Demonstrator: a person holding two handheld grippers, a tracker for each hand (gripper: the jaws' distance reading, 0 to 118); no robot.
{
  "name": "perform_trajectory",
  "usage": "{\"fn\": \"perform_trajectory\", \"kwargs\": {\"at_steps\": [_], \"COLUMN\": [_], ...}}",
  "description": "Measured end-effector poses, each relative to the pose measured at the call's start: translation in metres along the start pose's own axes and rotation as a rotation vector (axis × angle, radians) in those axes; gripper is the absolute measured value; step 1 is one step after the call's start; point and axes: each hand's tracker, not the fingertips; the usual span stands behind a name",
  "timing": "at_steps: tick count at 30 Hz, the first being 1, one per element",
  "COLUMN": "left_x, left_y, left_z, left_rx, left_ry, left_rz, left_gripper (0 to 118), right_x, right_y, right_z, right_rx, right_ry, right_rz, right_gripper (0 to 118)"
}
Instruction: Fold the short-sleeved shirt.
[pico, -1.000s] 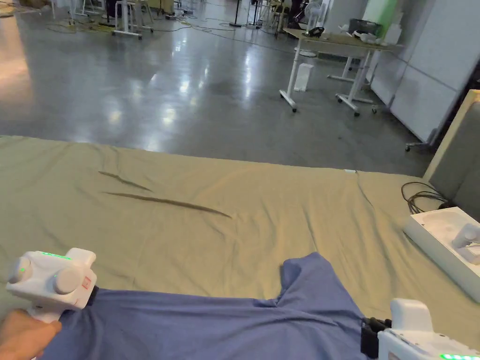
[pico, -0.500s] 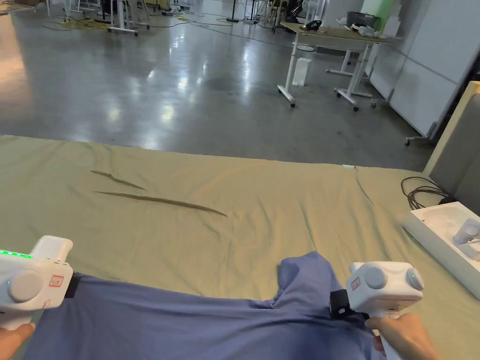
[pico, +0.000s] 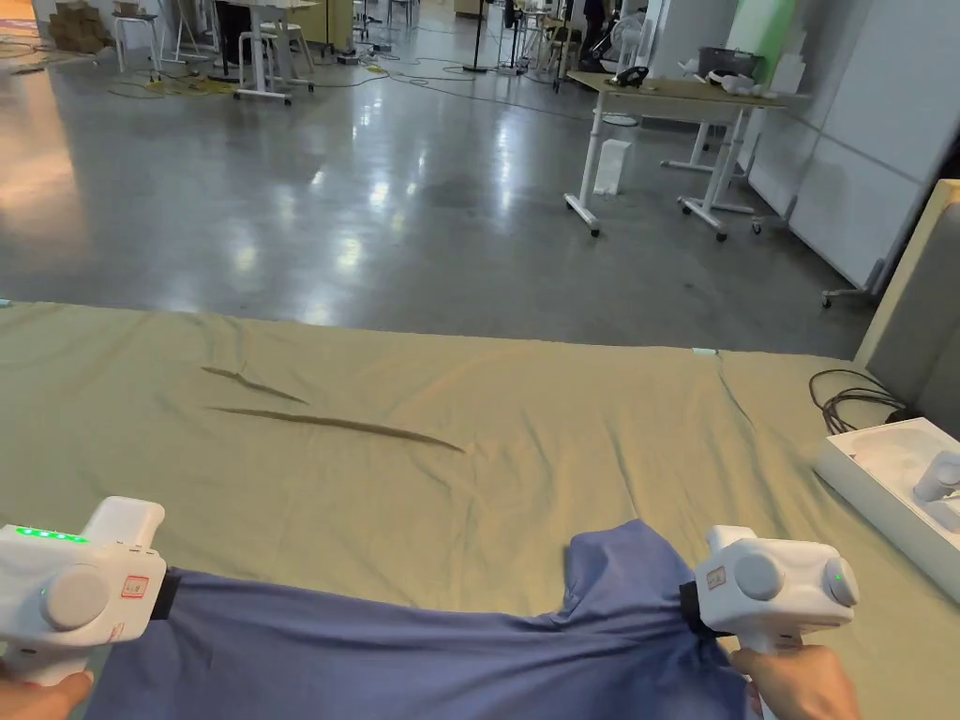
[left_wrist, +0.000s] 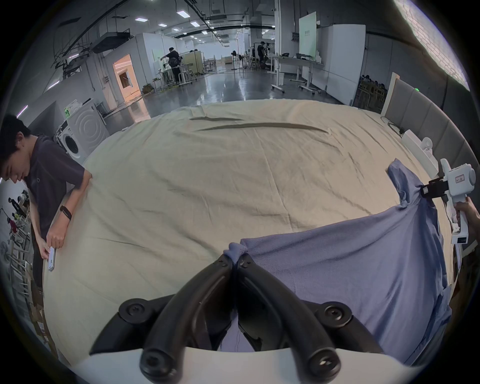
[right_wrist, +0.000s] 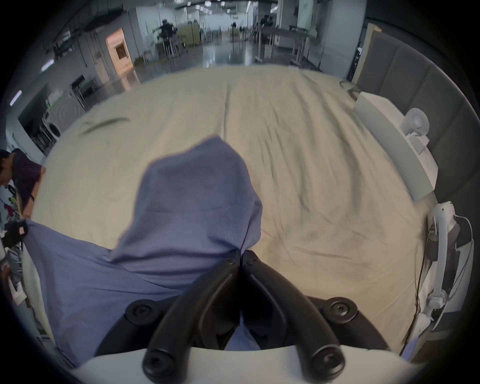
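Holds the blue short-sleeved shirt (pico: 422, 656) (left_wrist: 337, 259) (right_wrist: 194, 194) at the near edge of the bed (pico: 525, 441), stretched taut from left to right between two tongs. Lifts most of its upper edge just off the olive sheet, with the lower part dropping out of sight past the near edge.

Pinches a bunched corner of the cloth in the left tongs (pico: 169, 595) (left_wrist: 235, 259): jaws pressed together, with a small nub of fabric poking out beyond the tips in the left gripper view. Grips the white handle from below with the left hand (pico: 37, 694).

Pinches the shirt at the base of its right sleeve in the right tongs (pico: 689, 609) (right_wrist: 240, 256) (left_wrist: 426, 191), jaws likewise closed on the cloth. Leaves the sleeve (pico: 614, 567) flopped toward the far side, lying on the sheet just beyond the tips. Wraps the right hand (pico: 797, 680) round that handle.

Keeps the rest of the sheet bare apart from two long dark creases (pico: 337, 422) left of centre, well apart from the shirt.

Finds a shallow white open box (pico: 844, 478) on the right side of the bed, near the grey padded panel (pico: 923, 328). Holds a white rounded device (pico: 937, 478) lying inside, in a moulded recess; cannot tell what else sits in the box. Places a coil of dark cable (pico: 844, 394) just beyond the box, on the far side.

Shows another person (left_wrist: 44, 187) leaning on the left edge of the bed in the left gripper view, and a wheeled desk (pico: 675, 94) with small items on top across the shiny floor (pico: 375, 187).
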Motion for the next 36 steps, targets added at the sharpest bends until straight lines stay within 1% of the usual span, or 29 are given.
{"fn": "perform_trajectory", "kwargs": {"at_steps": [4,7,10,12,18,21,25,28,31,36], "left_x": [-0.003,-0.006,-0.011,-0.015,-0.019,-0.023,-0.026,-0.028,-0.028,-0.034], "left_y": [0.005,0.009,0.012,0.016,0.033,0.047,0.065,0.080,0.101,0.137], "left_z": [0.028,0.059,0.096,0.124,0.217,0.262,0.312,0.342,0.368,0.389], "left_rx": [0.049,0.113,0.176,0.225,0.377,0.445,0.519,0.560,0.611,0.652], "left_ry": [-0.005,-0.010,-0.018,-0.028,-0.019,-0.016,-0.002,0.002,0.014,0.025], "left_rz": [0.007,0.024,0.054,0.072,0.046,0.056,0.043,0.038,0.036,0.042], "left_gripper": [3,3,3,3,3,3,3,3,3,3], "right_x": [-0.005,-0.006,-0.008,-0.011,-0.017,-0.018,-0.016,-0.017,-0.023,-0.033], "right_y": [-0.005,-0.011,-0.015,-0.017,-0.013,-0.009,-0.004,0.004,0.019,0.055], "right_z": [0.056,0.105,0.156,0.191,0.303,0.357,0.419,0.454,0.486,0.514], "right_rx": [0.158,0.280,0.359,0.416,0.599,0.674,0.771,0.822,0.870,0.911], "right_ry": [0.023,0.030,0.039,0.034,-0.001,-0.020,-0.034,-0.035,-0.052,-0.074], "right_rz": [0.003,-0.011,-0.014,0.013,0.058,0.058,0.025,0.017,0.030,0.034], "right_gripper": [0,0,0,0,0,0,0,0,0,0]}}
